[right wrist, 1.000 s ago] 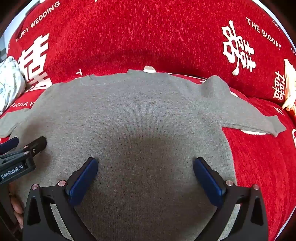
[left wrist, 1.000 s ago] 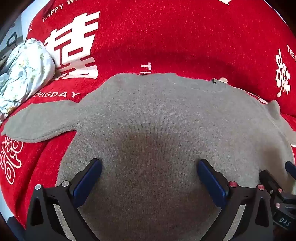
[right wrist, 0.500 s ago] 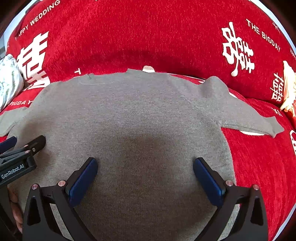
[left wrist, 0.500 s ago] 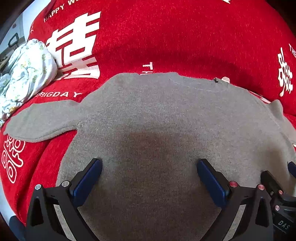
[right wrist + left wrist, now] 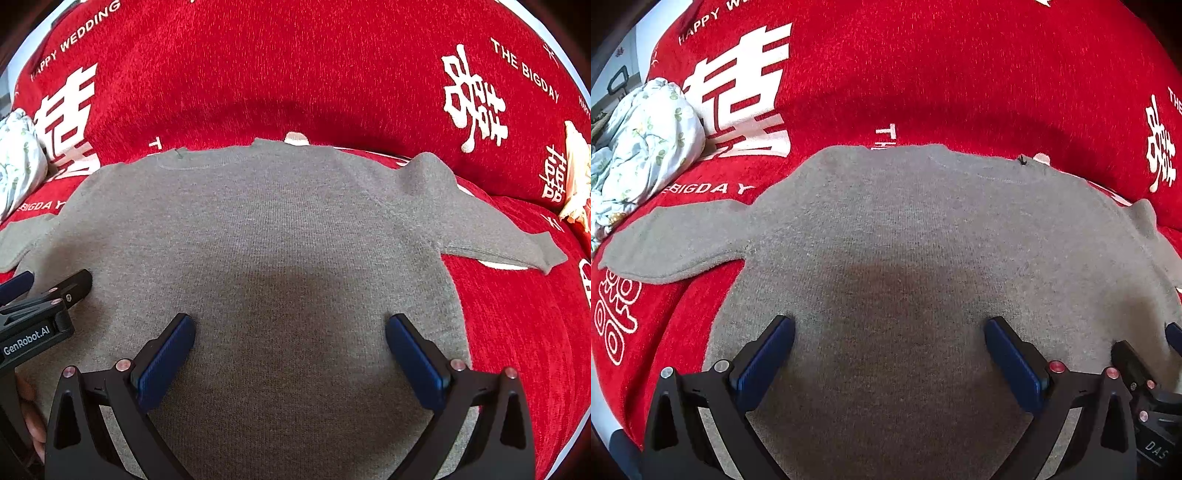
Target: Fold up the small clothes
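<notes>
Red plush fabric printed with white wedding characters and lettering covers a sofa, seat and backrest alike. Just above it, the left claw hangs with its blue pads spread wide, gripping nothing. The right claw is beside it, likewise spread and empty. Directly beneath and ahead of both claws lies a small grey knitted sweater, flat on the seat, neckline farthest from the claws, hem nearest. One sleeve stretches out beyond the left claw; the other sleeve stretches out beyond the right claw. Farther left, a crumpled floral cloth rests against the backrest. Judging by this, the sweater is spread out but no fold has been made; sleeves and body all remain to fold.
</notes>
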The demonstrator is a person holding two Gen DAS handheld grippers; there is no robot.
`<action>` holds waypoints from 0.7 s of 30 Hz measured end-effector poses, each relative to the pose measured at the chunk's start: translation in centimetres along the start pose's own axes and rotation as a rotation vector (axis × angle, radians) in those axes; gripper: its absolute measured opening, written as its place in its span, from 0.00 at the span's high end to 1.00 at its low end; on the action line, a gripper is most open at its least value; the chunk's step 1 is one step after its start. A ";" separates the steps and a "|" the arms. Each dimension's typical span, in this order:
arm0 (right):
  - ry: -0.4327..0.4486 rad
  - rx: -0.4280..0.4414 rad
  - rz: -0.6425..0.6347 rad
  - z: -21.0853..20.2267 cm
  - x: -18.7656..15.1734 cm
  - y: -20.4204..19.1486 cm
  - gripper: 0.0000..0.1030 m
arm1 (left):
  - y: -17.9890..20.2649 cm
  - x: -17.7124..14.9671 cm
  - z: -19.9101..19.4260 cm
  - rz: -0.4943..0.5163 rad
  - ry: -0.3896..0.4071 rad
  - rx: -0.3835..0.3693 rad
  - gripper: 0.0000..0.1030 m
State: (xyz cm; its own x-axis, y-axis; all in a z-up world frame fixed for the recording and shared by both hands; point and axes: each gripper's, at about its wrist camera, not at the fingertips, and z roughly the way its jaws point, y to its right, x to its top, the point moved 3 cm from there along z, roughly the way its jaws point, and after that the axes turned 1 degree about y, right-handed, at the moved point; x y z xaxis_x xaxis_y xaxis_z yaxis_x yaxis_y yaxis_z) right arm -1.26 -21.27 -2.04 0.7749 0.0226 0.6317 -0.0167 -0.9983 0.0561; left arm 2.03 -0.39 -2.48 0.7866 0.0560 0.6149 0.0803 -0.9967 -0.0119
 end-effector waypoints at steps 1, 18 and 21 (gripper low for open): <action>0.000 0.000 0.000 0.0 0.0 0.0 0.00 | 0.0 0.0 0.0 -0.002 -0.003 0.000 0.00; -0.176 -0.003 -0.005 0.8 1.3 -0.1 0.00 | -0.1 1.0 0.5 0.008 -0.205 -0.016 0.00; -0.226 0.027 0.007 0.5 2.0 0.0 0.00 | -0.4 1.0 -0.4 -0.014 -0.231 -0.033 0.00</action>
State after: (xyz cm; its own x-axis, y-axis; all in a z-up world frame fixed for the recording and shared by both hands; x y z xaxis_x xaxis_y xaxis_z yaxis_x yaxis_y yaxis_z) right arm 0.57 -21.21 -1.18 0.8966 0.0057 0.4428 -0.0084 -0.9995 0.0299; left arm 2.57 0.07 -1.51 0.9050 0.0778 0.4182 0.0748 -0.9969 0.0237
